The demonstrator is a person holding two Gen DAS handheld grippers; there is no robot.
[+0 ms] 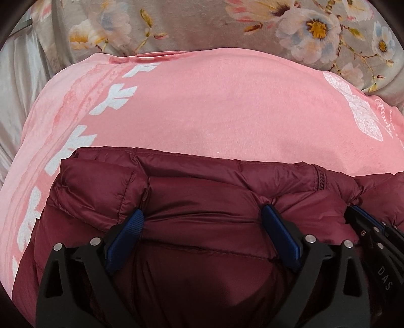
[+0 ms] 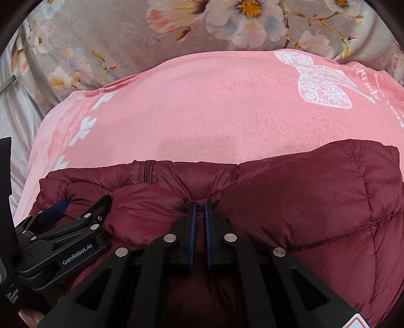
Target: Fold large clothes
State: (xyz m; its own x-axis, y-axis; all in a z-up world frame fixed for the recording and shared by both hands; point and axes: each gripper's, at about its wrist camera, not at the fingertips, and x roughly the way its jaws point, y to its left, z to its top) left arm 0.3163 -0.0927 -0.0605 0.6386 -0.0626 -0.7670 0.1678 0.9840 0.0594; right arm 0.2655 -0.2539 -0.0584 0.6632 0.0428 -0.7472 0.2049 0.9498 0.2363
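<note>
A maroon quilted puffer jacket (image 1: 202, 181) (image 2: 315, 189) lies folded on a pink towel blanket (image 1: 214, 101) (image 2: 202, 106), its zipper (image 1: 320, 181) (image 2: 146, 174) at the far edge. My left gripper (image 1: 203, 212) (image 2: 80, 204) stands wide open, tips resting on the jacket with a puffy panel bulging between its blue pads (image 1: 126, 232). Just to its right, my right gripper (image 2: 199, 205) (image 1: 358, 212) is shut on a small pinch of the jacket's fabric. The jacket's near part is hidden under both grippers.
A grey flowered bedcover (image 1: 202, 22) (image 2: 126, 30) lies beyond the pink blanket. White sheet (image 1: 15, 75) (image 2: 15, 118) shows at the left. The blanket has a white butterfly print (image 1: 358, 108) (image 2: 320, 78) at the right and white leaf shapes along its left side.
</note>
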